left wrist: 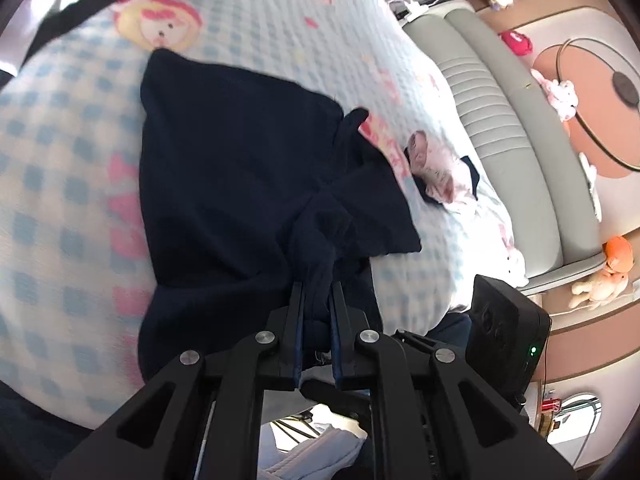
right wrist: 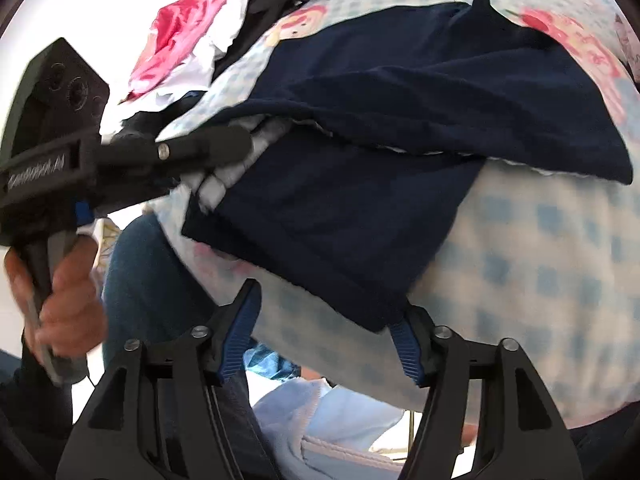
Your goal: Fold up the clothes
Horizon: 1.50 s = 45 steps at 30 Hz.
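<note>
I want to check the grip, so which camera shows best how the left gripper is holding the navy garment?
The left wrist view: the left gripper is shut on a bunched fold of the navy garment, seen straight on. The right wrist view shows that gripper from the side, with its fingertips hidden under the cloth.

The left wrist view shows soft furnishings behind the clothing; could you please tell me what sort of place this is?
Probably a child's bedroom: a blue-and-white checked cartoon bedspread under the navy blue garment, a grey padded headboard, and plush toys beside it.
</note>
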Motion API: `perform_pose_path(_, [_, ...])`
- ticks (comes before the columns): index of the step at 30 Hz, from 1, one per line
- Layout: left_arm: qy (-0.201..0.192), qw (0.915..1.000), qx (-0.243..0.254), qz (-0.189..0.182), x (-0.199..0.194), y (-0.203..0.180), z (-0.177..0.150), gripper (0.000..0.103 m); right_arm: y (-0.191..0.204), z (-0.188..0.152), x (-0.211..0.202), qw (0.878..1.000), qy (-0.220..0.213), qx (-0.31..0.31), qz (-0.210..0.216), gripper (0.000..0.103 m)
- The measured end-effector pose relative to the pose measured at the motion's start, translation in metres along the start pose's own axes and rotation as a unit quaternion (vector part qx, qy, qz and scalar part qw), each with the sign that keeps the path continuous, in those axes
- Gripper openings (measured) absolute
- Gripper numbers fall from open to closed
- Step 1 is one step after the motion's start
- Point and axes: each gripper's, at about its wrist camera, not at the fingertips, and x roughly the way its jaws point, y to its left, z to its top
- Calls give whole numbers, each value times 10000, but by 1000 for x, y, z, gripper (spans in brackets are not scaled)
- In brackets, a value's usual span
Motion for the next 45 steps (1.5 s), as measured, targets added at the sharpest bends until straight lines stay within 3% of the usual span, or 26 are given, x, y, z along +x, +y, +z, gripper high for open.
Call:
perform_pose_path(7, [-107,9996,-71,-249,5,-11,2,11,-2,2,4,9983,-356,389,-256,66])
perform_pose_path(11, [-425,9986,28,-325,-13,-23,6,11,2,3,1,9947,-441,294,-884,49])
perform_pose_path(16, [-447,9984,52,-330,-24,-25,-1,10,-3,-2,-30,9896,-681,180,-1254,49])
perform_pose_path(19, [-487,9987,39,-127,-24,-22,-8,10,-6,-4,-44,9869,-776,92,-1409,49])
perform_pose_path(21, [-501,9986,-137,-134,-23,-13,-12,10,-9,-5,-44,9872,-677,64,-1440,56])
perform_pose_path(28, [-652,9972,-359,-62,-32,7,-25,10,-11,-8,-18,9910,-288,18,-1309,63])
perform_pose_path(31, [-1009,9931,-520,-278,-51,11,-32,10,-3,-8,-21,9917,-369,-174,-1221,63])
perform_pose_path(33, [-1124,9922,-507,-194,-55,16,-34,10,-1,-5,-27,9935,-480,-144,-1020,63])
perform_pose_path(36, [-795,9938,-767,155,-34,39,-34,10,-5,0,-32,9957,-549,4,-743,63])
perform_pose_path(39, [-340,9951,-910,190,-9,56,-41,13,-18,0,-35,9976,-467,226,-464,63])
perform_pose_path(45, [-580,9958,-468,523,-10,42,-45,15,-33,-5,-59,9986,-480,200,45,63])
